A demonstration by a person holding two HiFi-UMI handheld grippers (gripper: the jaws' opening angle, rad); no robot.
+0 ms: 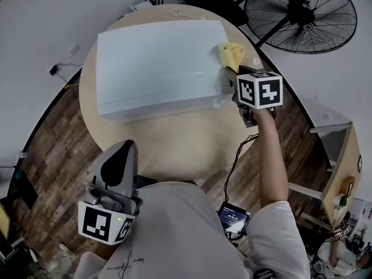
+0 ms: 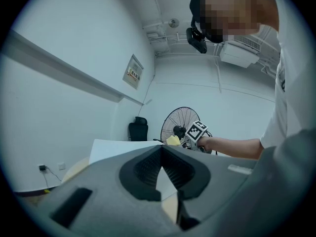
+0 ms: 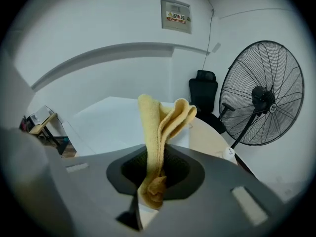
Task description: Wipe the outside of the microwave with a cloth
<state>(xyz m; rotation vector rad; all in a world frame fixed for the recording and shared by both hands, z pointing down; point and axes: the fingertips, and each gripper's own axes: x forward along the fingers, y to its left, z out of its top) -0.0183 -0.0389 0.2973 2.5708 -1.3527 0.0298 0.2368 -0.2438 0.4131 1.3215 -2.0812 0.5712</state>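
The white microwave point(image 1: 157, 68) stands on a round wooden table point(image 1: 174, 150); I look down on its top. My right gripper point(image 1: 235, 73) is shut on a folded yellow cloth point(image 1: 231, 54), which rests against the top right edge of the microwave. In the right gripper view the cloth point(image 3: 159, 132) sticks up from between the jaws, with the microwave point(image 3: 113, 122) just behind it. My left gripper point(image 1: 119, 151) is held low near my body, off the table's front left edge, shut on nothing. From the left gripper view point(image 2: 161, 150) the microwave point(image 2: 113, 149) and cloth point(image 2: 173, 140) lie ahead.
A large black floor fan point(image 1: 299, 13) stands beyond the table at the right, with a black chair point(image 3: 203, 90) beside it. A cable point(image 1: 235, 156) hangs from the right gripper over the table's edge. A shelf unit point(image 1: 340, 156) is at the far right.
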